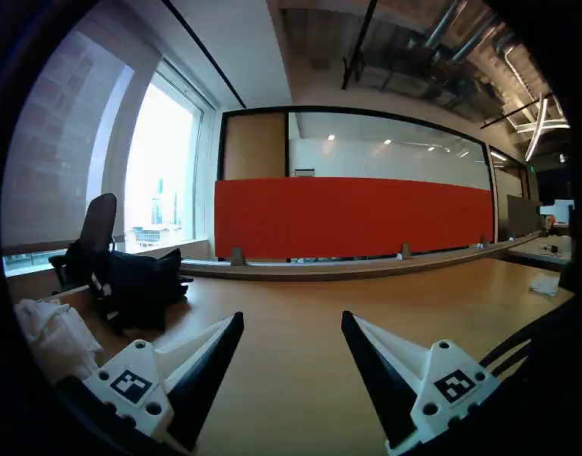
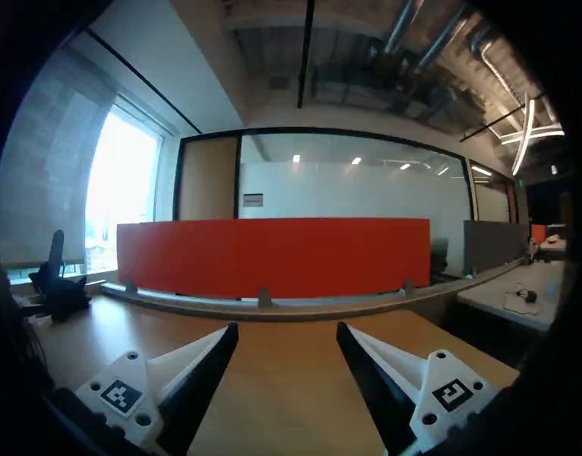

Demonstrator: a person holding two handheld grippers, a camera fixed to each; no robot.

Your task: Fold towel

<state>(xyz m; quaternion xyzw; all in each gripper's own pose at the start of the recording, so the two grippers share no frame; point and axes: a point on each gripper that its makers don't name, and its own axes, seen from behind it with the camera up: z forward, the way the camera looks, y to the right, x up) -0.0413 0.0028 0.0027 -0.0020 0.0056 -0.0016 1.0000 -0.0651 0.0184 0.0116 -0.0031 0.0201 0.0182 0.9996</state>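
**Desk:** So, where do the two grippers stand?

**Photographer:** Both are held low and level over a wooden table (image 1: 306,380), pointing toward a red partition (image 1: 352,216) along its far edge. The left gripper (image 1: 291,315) has its fingers spread wide, with bare tabletop between the tips and nothing in its grasp. The right gripper (image 2: 286,325), seen in its own view, is posed the same way: fingers wide apart, holding nothing, clear of the wood.

**Desk:** And the towel?

**Photographer:** In the left gripper view the towel (image 1: 52,334) lies crumpled and white on the table at the far left edge. It is just outside the left finger (image 1: 207,365) and I cannot tell whether the two touch.

**Desk:** What else is around?

**Photographer:** A black bag (image 1: 143,285) is slumped on the table just behind the towel, with an office chair (image 1: 97,228) beyond it by a bright window (image 1: 158,182). A glass wall (image 1: 382,156) rises behind the partition. Far to the right a small white crumpled item (image 1: 545,283) sits on the table, too small to identify. In the right gripper view a neighbouring table (image 2: 511,292) at right carries a cable (image 2: 525,295), and a dark heap (image 2: 59,295) sits at the far left. The tabletop straight ahead of both pairs of fingers is open wood up to the partition.
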